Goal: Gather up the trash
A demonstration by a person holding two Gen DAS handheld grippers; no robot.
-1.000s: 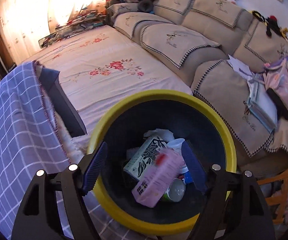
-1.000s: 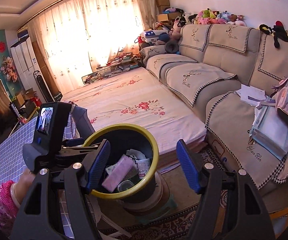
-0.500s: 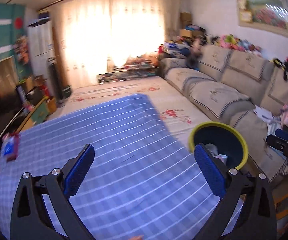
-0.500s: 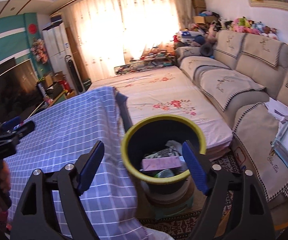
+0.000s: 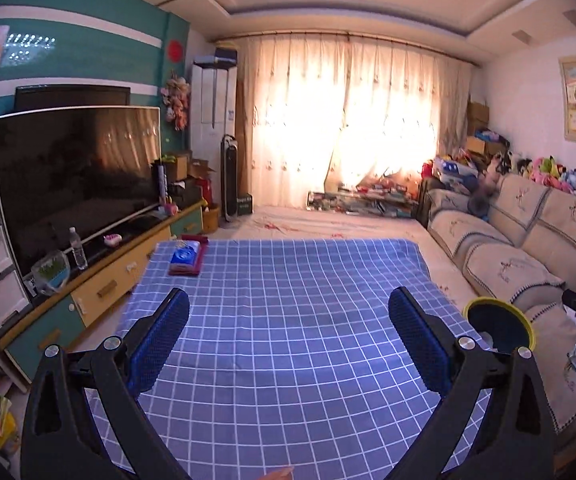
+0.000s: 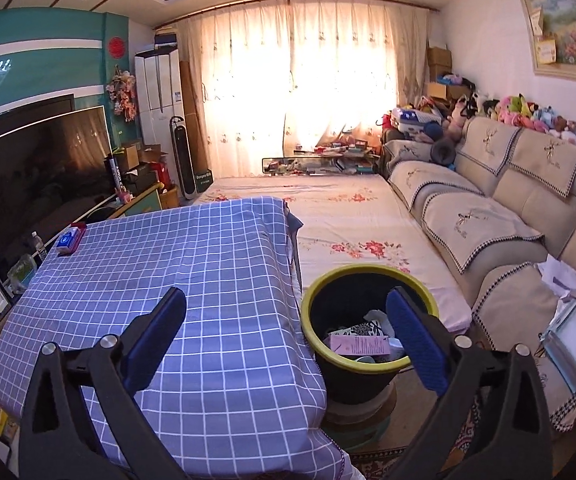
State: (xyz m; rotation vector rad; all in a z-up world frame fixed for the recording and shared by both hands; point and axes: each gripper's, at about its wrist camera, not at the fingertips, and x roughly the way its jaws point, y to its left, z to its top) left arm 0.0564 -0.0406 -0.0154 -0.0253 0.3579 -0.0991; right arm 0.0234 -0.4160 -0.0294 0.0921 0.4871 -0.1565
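Keeping both the left tool (image 5: 288, 336) and the right tool (image 6: 286, 334) spread and empty, check the checked counter (image 5: 288, 280) for leftovers, since collected trash (image 6: 358, 344) lies in the bin (image 6: 308, 304) beside it.

Left gripper (image 5: 288, 344) jaws spread wide and empty; right gripper (image 6: 286, 340) jaws opening, nothing between them.

Checked tablecloth (image 5: 288, 320); tissue pack (image 5: 185, 258) far corner; television (image 5: 76, 176); sofa (image 6: 488, 216).
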